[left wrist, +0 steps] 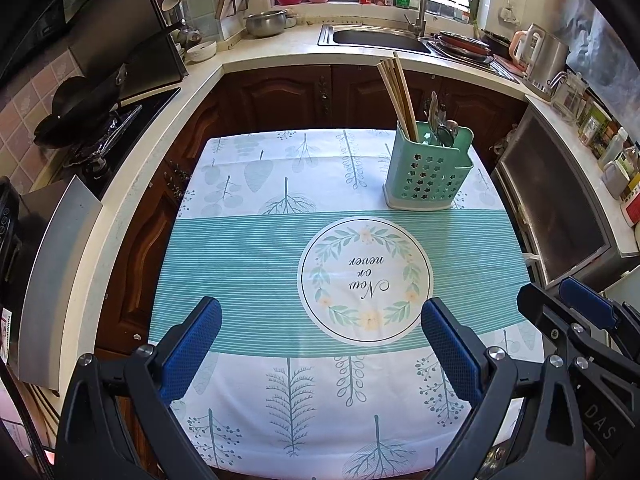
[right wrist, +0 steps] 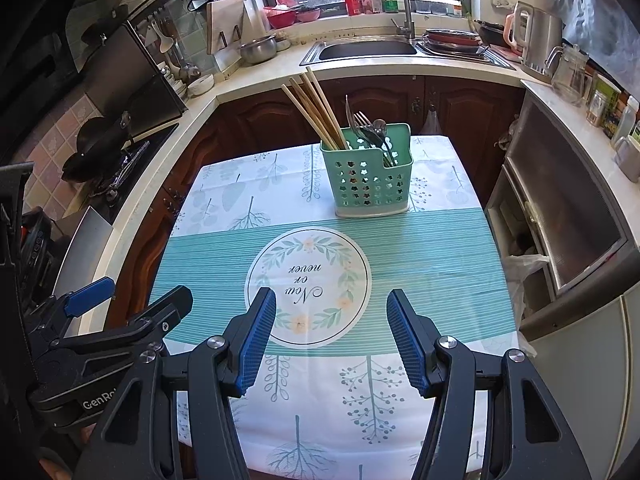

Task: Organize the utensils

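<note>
On the left, the left gripper (left wrist: 320, 344), black-armed with blue textured pads, is held spread wide above the near part of the table, nothing between its jaws; it is tilted down at the cloth, presumably kept ready rather than engaged. On its body, seen from the right wrist view, the lettering "GenRo" can be read before it is cut off. In the middle, a white and teal tablecloth (left wrist: 240, 256) printed with leaves and trees is spread over the table; its round wreath emblem carries the words "Now or never", seen upside down from the grippers' side. Toward the far right of the cloth, a mint-green perforated plastic utensil caddy (left wrist: 428, 172) is stood upright, wooden chopsticks (left wrist: 400, 96) leaning in its left compartment and metal cutlery (left wrist: 442, 128) in the right, so sorting appears largely done. The right gripper (right wrist: 331, 336) is likewise held parted and empty; "DAS" is legible on its arm in the left wrist view.
</note>
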Tool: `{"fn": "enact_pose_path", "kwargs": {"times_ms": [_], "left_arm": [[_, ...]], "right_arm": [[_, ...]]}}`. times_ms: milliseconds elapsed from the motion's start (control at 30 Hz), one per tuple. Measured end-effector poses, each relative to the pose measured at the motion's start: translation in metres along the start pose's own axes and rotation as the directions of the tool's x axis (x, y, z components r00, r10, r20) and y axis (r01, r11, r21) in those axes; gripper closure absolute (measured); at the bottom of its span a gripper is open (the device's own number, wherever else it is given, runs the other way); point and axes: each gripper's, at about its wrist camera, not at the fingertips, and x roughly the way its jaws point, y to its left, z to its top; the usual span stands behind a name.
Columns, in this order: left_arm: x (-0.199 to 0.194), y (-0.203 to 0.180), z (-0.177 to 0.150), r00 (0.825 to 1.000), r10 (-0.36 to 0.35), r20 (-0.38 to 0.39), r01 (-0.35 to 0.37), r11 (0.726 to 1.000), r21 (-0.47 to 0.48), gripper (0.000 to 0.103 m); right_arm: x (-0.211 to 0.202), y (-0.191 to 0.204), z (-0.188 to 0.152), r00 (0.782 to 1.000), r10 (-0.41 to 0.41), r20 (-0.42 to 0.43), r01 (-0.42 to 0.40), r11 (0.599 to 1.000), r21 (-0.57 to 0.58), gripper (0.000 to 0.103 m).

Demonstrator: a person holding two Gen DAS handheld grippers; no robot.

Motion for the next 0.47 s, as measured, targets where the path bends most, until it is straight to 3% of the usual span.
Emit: {"fn": "enact_pose_path", "kwargs": {"times_ms": [467], "left_arm": [[0.009,-0.004,0.007,0.999,0.024,-0.024,-0.025,1.000,-0.012,0.004]], "right_arm": [[0.017,-0.005,0.007,1.000,0.012,-0.024,-0.012,1.000,-0.008,0.044]]}}
